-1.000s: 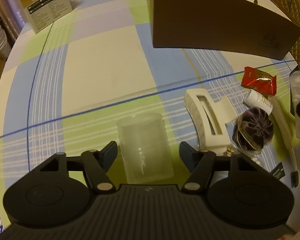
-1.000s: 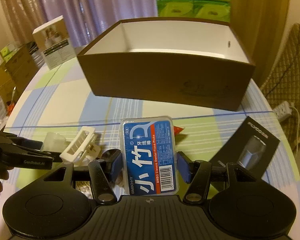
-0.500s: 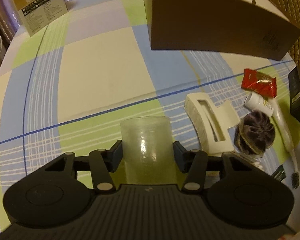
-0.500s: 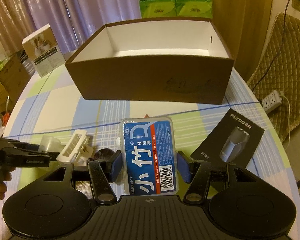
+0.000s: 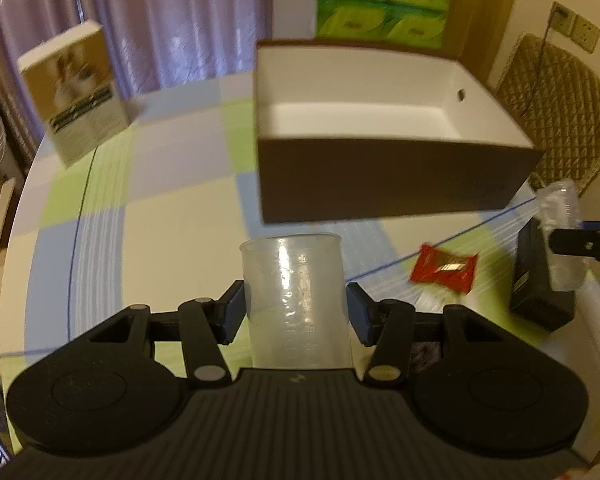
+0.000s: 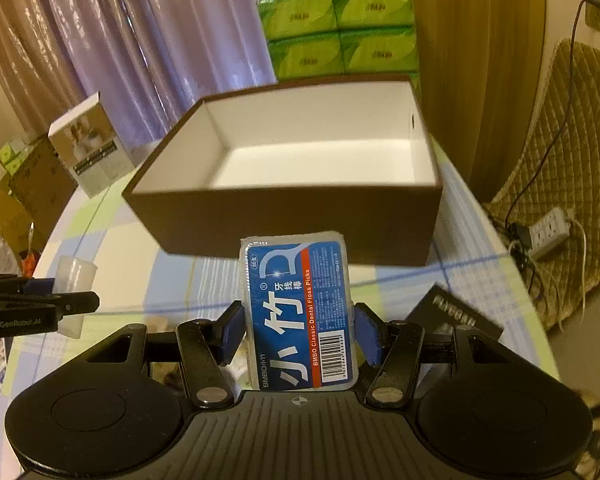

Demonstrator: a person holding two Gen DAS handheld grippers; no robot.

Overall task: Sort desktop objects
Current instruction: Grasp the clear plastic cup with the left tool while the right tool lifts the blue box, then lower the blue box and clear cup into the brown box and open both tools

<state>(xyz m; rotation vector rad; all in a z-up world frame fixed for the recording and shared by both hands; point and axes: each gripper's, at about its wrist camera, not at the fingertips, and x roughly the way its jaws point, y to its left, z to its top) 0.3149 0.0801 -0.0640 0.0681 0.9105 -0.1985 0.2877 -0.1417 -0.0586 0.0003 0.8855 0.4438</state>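
Since the earlier frames: both tools raised from the table (image 5: 172, 232) and advanced toward the brown box (image 6: 300, 216), whose white interior now shows in both views where the left view formerly showed only its outer wall. Item one: left gripper (image 5: 295, 312), fingers (image 5: 233, 312) closed against the sides of a translucent measuring cup (image 5: 296, 292), held upright, clear of the cloth, short of the box's near wall. Item two: right gripper (image 6: 300, 328), fingers (image 6: 233, 332) clamped on a blue floss-pick case (image 6: 300, 312), label facing the camera, likewise short of the near wall and roughly level with its rim. Box: open-topped, apparently empty as far as visible. Remaining on the table: red snack packet (image 5: 446, 268); black shaver carton (image 6: 456, 320); others partly hidden beneath the tools. Background, not in play: white product carton (image 5: 76, 92) at the far left of the table; green tissue packs (image 6: 340, 28) behind the box. Step in hand, by judgement: transport of two held objects to the box. Next move calls for carrying each over the near rim, lowering inside, and spreading the fingers only once clear of the wall; the light cup may tip on release.
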